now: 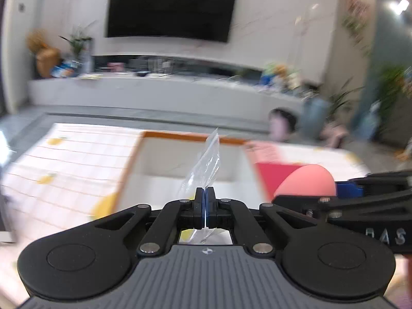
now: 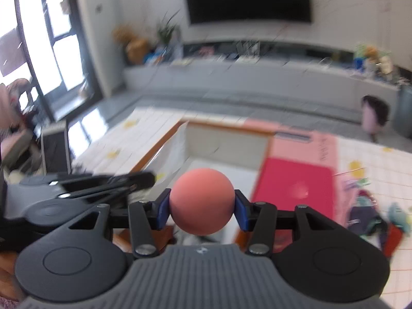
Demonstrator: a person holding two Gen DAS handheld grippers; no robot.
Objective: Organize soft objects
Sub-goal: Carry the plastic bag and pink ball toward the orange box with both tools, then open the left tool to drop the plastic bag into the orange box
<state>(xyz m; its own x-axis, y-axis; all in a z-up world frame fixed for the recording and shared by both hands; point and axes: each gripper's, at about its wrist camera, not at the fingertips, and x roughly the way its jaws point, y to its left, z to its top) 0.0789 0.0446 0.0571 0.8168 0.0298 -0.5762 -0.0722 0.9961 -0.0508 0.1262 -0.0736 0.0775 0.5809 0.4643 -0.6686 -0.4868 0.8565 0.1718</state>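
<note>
My left gripper [image 1: 205,193] is shut on a clear plastic bag [image 1: 204,166] that sticks up between its pads, above a white box with an orange rim [image 1: 180,135]. My right gripper [image 2: 202,206] is shut on a soft pink ball [image 2: 201,202], its blue pads [image 2: 162,212] pressing both sides. In the left wrist view that pink ball [image 1: 306,181] and the right gripper [image 1: 306,195] reach in from the right, level with my left fingers. In the right wrist view the left gripper [image 2: 152,177] lies blurred at the left, beside the box [image 2: 159,145].
A red mat [image 2: 296,188] on a pink sheet [image 2: 303,144] lies right of the box on the white checked tablecloth [image 2: 381,164]. Small colourful soft items [image 2: 370,213] lie at the right. A person's head [image 1: 282,125] shows beyond the table. A TV [image 1: 170,6] hangs on the far wall.
</note>
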